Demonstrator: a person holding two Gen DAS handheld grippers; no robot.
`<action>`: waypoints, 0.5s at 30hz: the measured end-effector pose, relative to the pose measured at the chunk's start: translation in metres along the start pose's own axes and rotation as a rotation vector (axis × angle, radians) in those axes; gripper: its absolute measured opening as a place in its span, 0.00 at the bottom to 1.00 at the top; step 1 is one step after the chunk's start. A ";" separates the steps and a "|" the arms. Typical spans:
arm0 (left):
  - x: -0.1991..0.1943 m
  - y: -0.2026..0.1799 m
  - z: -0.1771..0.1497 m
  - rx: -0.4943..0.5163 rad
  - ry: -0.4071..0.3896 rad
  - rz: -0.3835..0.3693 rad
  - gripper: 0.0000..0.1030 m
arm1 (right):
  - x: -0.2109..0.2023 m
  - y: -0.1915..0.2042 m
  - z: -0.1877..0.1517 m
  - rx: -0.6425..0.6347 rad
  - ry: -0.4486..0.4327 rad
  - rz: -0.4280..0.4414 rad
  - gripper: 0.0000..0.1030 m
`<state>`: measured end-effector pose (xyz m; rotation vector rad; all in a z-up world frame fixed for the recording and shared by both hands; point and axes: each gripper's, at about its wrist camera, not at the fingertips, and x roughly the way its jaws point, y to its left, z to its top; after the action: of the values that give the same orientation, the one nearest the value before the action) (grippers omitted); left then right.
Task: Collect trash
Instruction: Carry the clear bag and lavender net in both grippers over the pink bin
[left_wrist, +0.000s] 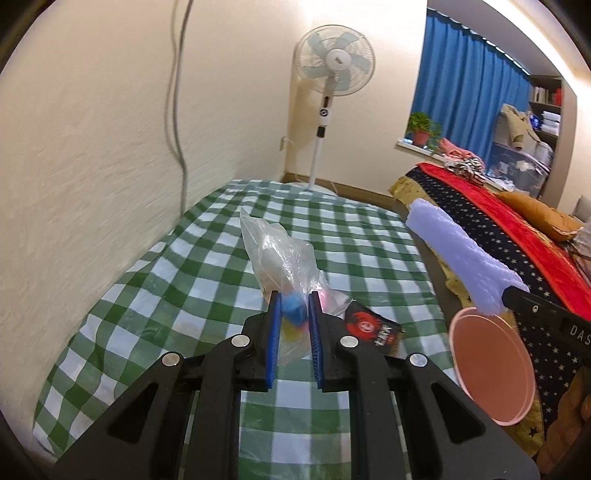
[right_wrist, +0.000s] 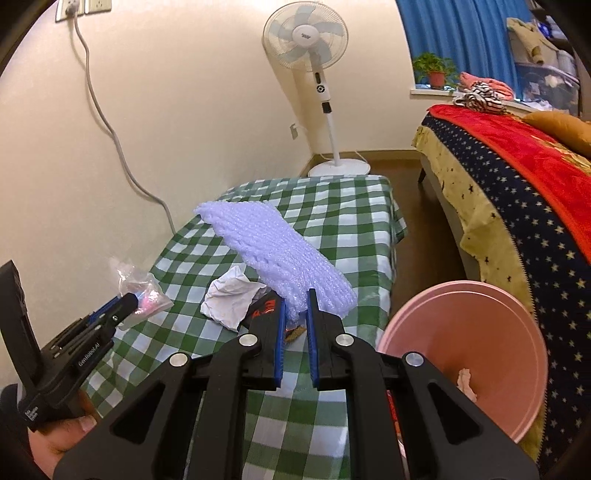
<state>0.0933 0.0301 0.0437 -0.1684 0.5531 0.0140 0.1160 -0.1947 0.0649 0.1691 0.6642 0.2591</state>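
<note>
Green-checked cloth (left_wrist: 155, 295) covers the low table along the wall, with a fan (left_wrist: 334, 61) past its far end.

From the left wrist, the left gripper (left_wrist: 291, 314) is pinched narrow on a clear bag (left_wrist: 280, 254) holding blue and pink bits, lifted off the cloth. Right of the bag lies a black wrapper (left_wrist: 373, 326); right of that, off the cloth's edge, sits the pink bin (left_wrist: 491, 373). The bag looks light, limp and slippery, so a pinch on gathered film suits it best.

From the right wrist, the right gripper (right_wrist: 295, 314) is closed narrow on the near end of a lilac foam net (right_wrist: 273, 243), which juts out over the cloth. Below it lies crumpled paper (right_wrist: 231, 295), left of the wrapper (right_wrist: 264, 310). The foam seems feather-light, springy and crushable; an end grip should do. The bin (right_wrist: 461, 350) stands right of the cloth.
</note>
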 end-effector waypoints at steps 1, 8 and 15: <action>-0.003 -0.002 0.000 0.007 -0.003 -0.006 0.14 | -0.004 -0.002 0.000 0.006 -0.003 -0.001 0.10; -0.020 -0.017 -0.002 0.038 -0.024 -0.039 0.14 | -0.037 -0.016 0.001 0.055 -0.018 0.000 0.10; -0.026 -0.032 -0.005 0.057 -0.028 -0.065 0.14 | -0.057 -0.031 -0.001 0.088 -0.026 -0.005 0.10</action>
<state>0.0710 -0.0017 0.0583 -0.1300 0.5191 -0.0622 0.0779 -0.2404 0.0904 0.2544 0.6508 0.2224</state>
